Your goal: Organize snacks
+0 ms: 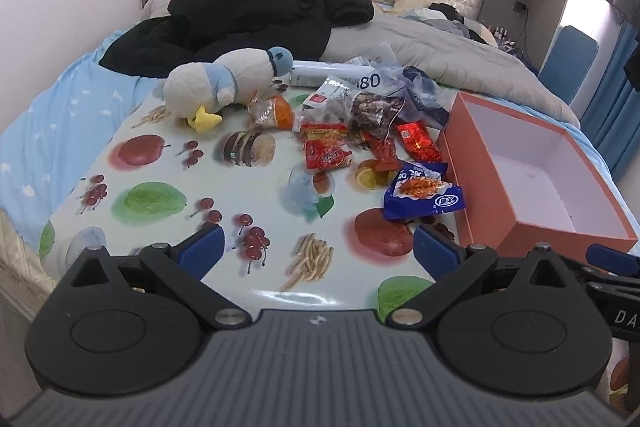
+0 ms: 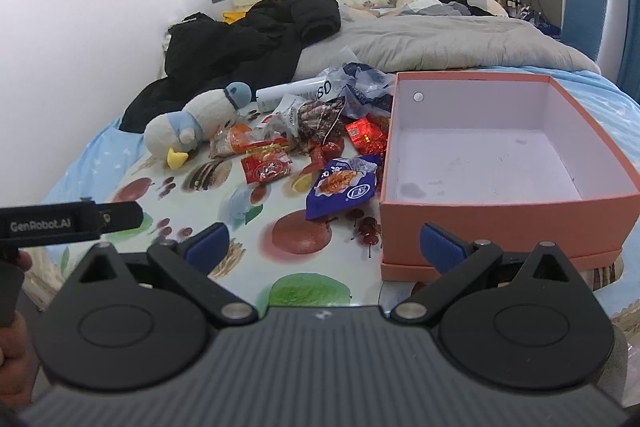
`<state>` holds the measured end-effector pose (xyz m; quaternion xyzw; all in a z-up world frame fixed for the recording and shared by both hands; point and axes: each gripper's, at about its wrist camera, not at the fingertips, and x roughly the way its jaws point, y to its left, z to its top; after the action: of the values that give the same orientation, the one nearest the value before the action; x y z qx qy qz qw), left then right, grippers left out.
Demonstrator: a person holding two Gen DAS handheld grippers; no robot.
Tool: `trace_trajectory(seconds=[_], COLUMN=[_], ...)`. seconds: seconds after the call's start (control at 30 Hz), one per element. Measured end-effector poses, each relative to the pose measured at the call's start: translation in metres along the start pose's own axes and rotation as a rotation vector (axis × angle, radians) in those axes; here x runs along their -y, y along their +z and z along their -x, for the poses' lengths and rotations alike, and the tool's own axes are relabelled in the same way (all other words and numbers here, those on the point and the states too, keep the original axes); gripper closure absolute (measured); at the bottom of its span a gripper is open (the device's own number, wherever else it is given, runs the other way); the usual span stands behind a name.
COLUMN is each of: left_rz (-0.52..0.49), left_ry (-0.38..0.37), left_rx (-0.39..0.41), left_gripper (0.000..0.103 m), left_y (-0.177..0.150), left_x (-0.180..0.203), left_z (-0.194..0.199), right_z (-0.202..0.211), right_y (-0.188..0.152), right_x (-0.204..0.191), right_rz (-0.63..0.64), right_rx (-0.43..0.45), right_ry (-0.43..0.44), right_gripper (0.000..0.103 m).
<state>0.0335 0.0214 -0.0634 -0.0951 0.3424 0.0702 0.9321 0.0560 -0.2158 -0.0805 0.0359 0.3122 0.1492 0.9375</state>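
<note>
Both grippers, left (image 1: 316,251) and right (image 2: 324,247), hover spread wide and hold nothing. The snacks (image 1: 360,143) lie heaped on the fruit-print cloth (image 1: 160,171) over the bed, beside the orange box (image 2: 500,219). The far packets overlap and are hard to tell apart. Only the right view shows the box floor whole; the left cuts its far corner.

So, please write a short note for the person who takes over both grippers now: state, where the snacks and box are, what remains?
Left gripper: open, holding nothing, above the fruit-print mat.
Right gripper: open, holding nothing, near the orange box.
Done: nothing; the box holds no snacks.
Left: all packets lie piled on the mat beside the plush penguin. The blue snack packet lies nearest the box; the red packet is further left.
</note>
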Motion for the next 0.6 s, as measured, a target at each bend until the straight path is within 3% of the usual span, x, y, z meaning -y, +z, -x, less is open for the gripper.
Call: trace_trajectory(seconds=[0.6], left_rz=[-0.004], left_ry=[-0.023], left_rx=[-0.007], left_gripper=[0.001], left_y=[0.0001], left_x=[0.0027], left_z=[-0.0023], right_z=[-0.0015], right_y=[-0.0002], right_x=[-0.0046], right_rz=[0.000], right_rx=[-0.005], right_ry=[-0.005], right_gripper=[0.000])
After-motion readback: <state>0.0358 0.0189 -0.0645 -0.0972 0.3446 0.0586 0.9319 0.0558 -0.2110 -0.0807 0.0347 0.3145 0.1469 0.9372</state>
